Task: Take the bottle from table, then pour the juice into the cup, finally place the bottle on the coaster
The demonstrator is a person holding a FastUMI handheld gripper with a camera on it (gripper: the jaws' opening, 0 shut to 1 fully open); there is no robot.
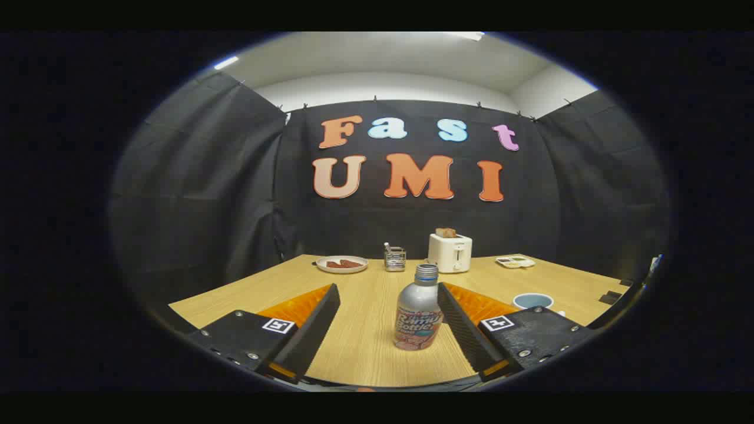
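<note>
Silver bottle (418,315) (pink print low down), white toaster (450,252), light woodgrain table (365,330), blue cup (532,301)

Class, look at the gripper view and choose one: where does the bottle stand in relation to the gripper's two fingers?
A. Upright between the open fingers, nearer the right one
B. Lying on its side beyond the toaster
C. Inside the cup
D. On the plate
A: the bottle stands upright on the table between the open fingers of the gripper, close to the right one.
</note>
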